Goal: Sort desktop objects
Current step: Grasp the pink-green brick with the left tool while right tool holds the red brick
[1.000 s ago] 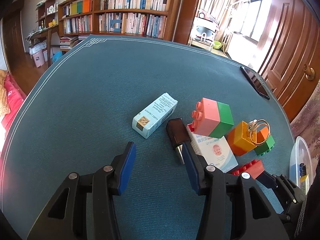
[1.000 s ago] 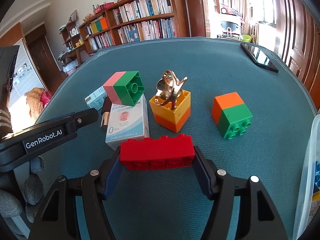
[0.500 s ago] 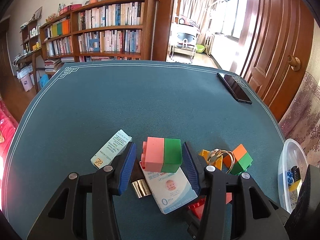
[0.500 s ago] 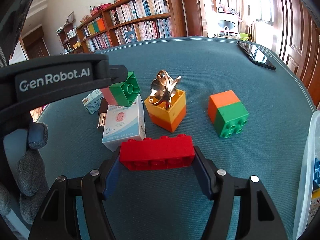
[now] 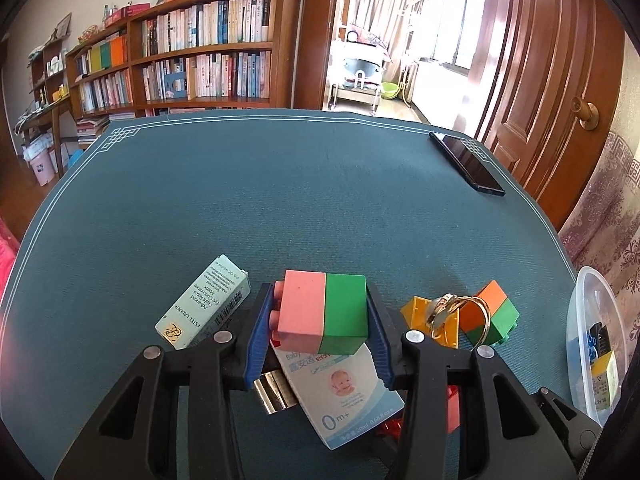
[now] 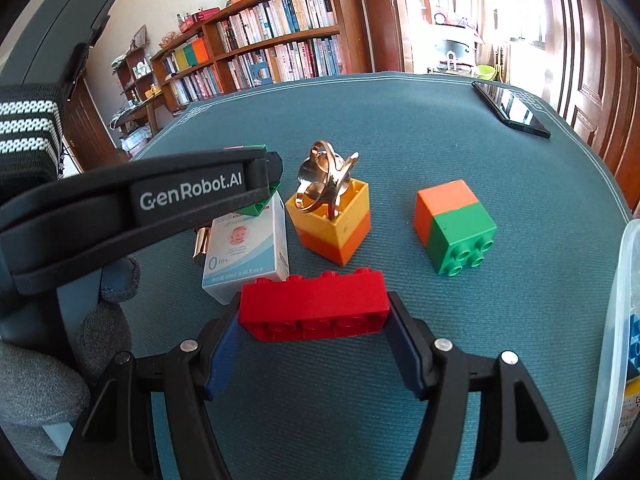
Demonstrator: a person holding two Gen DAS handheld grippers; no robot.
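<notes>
Pink-and-green block (image 5: 323, 312) sits between the blue pads of the left claw (image 5: 320, 334), its long axis running side to side across the gap, pink half with studs toward the left pad, green half toward the right. The jaws are closing on it, and both pads appear to touch its ends. It rests atop a white baby-product box (image 5: 344, 388) lying on the teal surface (image 5: 280, 200), beside a pale green carton (image 5: 204, 308). The right claw (image 6: 314, 316) is clenched on a red brick (image 6: 316, 304), long axis horizontal between the pads, studs pointing away from the camera. Beyond it stand a yellow-and-orange block (image 6: 334, 224) holding a metal ring piece (image 6: 326, 176), and an orange-and-green block (image 6: 454, 226) with studs facing the camera.
</notes>
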